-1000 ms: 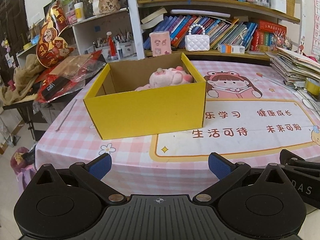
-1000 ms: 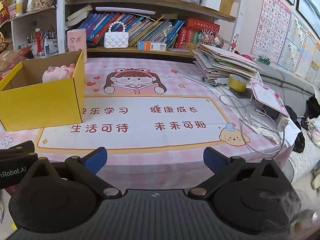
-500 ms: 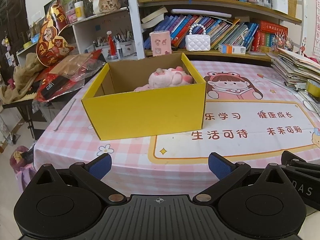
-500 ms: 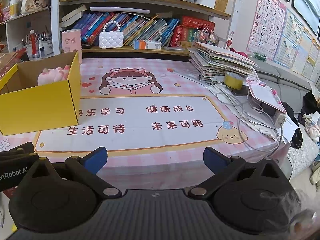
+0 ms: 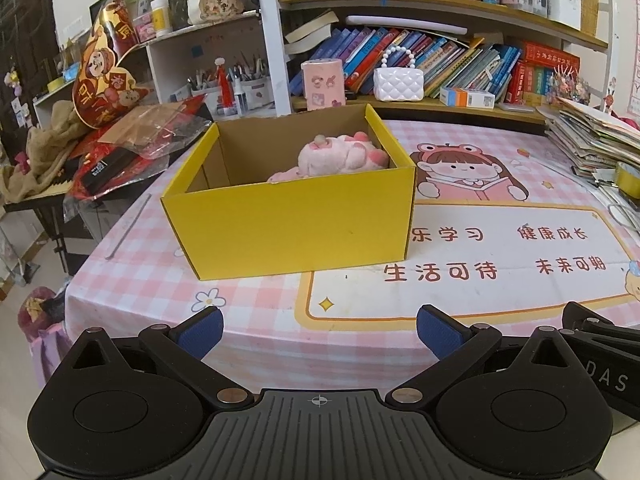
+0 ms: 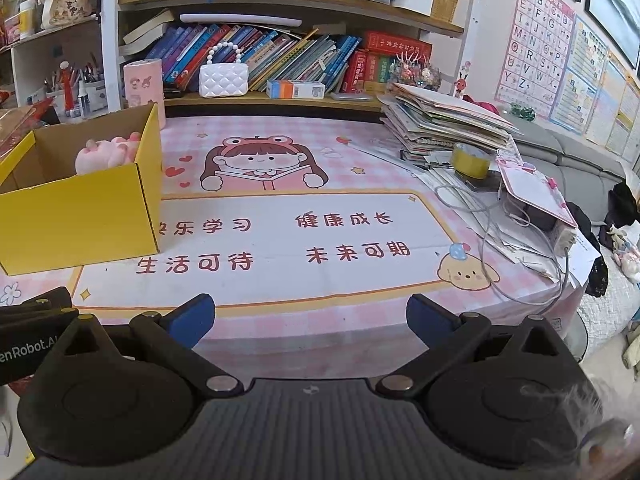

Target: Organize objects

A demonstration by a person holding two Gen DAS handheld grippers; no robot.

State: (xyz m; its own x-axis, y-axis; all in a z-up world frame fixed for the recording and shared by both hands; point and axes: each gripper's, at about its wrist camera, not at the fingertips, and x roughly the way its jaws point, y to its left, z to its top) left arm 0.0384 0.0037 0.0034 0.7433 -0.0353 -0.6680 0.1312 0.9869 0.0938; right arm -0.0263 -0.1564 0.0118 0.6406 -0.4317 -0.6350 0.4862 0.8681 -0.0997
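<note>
Both grippers drawn back from the desk (image 6: pixel 360 148), jaws spread and empty.
Since a second ago your view barely shifts; ahead of the left gripper (image 5: pixel 318 326), the pink plush (image 5: pixel 340 156) lies inside the yellow box (image 5: pixel 296 228), the right gripper (image 6: pixel 310 316) alongside: likely finished.

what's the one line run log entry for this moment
left claw: open, empty, short of table edge | right claw: open, empty | pink plush: inside yellow box | mat centre: bare

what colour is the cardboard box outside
Yellow outside; the open cardboard box shows best in the left wrist view.
</note>
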